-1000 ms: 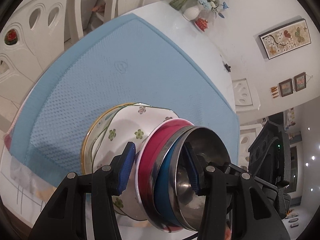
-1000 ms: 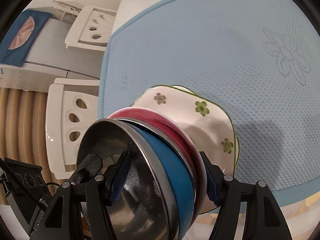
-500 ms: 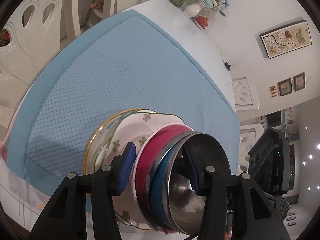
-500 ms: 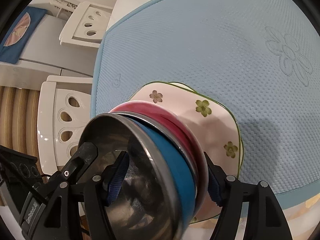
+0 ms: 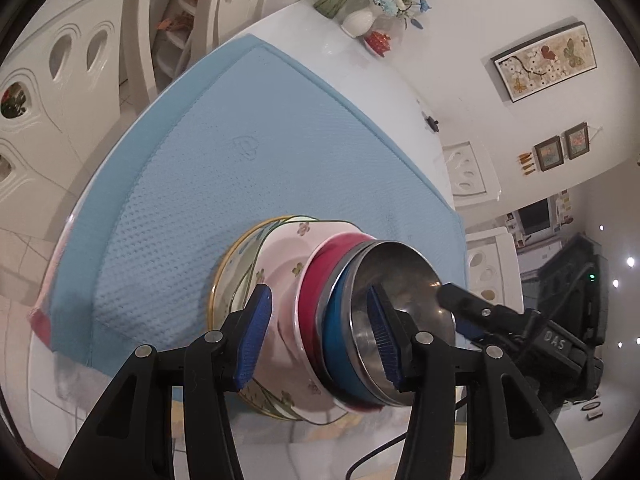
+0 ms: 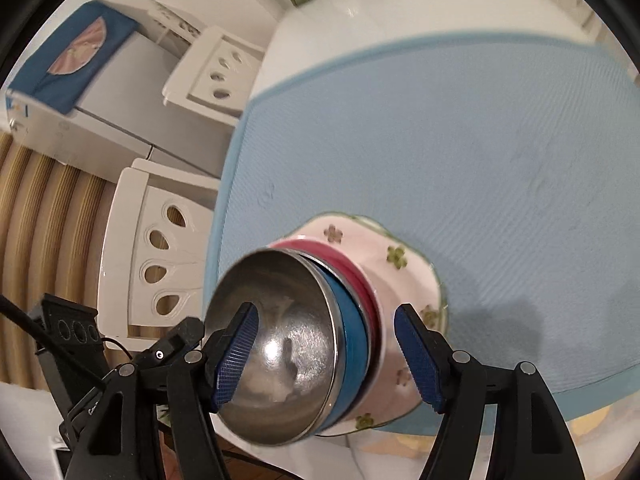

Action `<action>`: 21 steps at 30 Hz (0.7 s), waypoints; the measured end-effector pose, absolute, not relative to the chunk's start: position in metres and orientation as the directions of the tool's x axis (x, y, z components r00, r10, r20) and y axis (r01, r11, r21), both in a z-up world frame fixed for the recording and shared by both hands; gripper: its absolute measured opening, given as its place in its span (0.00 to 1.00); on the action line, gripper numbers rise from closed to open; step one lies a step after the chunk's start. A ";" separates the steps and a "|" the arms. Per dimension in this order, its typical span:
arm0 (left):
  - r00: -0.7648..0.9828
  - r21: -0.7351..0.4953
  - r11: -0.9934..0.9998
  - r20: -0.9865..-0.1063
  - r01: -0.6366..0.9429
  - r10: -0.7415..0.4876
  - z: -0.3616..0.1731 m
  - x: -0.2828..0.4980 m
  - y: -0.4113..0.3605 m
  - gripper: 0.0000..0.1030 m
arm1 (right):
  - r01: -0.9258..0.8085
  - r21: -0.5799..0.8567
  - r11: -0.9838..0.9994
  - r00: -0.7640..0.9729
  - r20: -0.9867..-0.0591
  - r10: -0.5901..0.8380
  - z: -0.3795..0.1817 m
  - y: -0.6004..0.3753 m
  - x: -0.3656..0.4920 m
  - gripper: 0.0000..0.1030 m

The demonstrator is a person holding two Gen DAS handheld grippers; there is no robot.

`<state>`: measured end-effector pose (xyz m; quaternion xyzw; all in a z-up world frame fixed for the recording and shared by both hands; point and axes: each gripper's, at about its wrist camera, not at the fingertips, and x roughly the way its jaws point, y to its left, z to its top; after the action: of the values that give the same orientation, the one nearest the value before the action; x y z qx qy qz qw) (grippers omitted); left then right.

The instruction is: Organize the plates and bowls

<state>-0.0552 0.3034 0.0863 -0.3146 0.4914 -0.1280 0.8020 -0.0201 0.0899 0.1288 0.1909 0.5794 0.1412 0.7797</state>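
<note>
The stack of bowls (image 5: 360,320) and flowered plates (image 5: 280,264) sits at the blue mat's (image 5: 240,152) six o'clock edge. The left gripper (image 5: 320,340) is opening, fingers apart astride the stack, one inside the steel bowl (image 6: 276,344). The right gripper (image 6: 324,360) straddles it likewise, fingers apart.

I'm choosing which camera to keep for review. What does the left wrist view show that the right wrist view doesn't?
Only the left wrist view shows a yellow-rimmed plate under the stack, framed pictures on the wall, and the flower vase sharply. Only the right wrist view shows the blue cloth on a grey appliance and beige ribbed curtain. Both show the steel bowl nested in blue bowl and red bowl on a flowered plate, tilted, straddled by both grippers, above the blue mat.
</note>
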 end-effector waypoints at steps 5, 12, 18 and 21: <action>0.521 -0.575 0.818 -0.703 -0.014 -0.485 0.109 -0.054 0.286 0.45 | -0.048 0.406 0.913 0.359 -0.846 0.395 0.159 0.095 -0.039 0.67; 0.605 -0.432 0.898 -0.693 0.087 -0.392 0.151 -0.065 0.251 0.46 | -0.089 0.242 0.966 0.446 -0.857 0.256 0.184 0.105 -0.082 0.67; 0.749 -0.214 0.965 -0.612 0.152 -0.254 0.204 -0.098 0.212 0.67 | -0.070 0.174 0.982 0.560 -0.808 0.183 0.221 0.090 -0.109 0.67; 0.758 -0.235 0.959 -0.593 0.159 -0.271 0.217 -0.112 0.207 0.73 | -0.018 0.208 0.978 0.598 -0.781 0.177 0.236 0.066 -0.126 0.69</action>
<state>-0.1124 0.2075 0.2173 -0.0854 0.3282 -0.1152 0.9337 -0.1260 0.0661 0.2359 0.0893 0.4447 0.0550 0.8895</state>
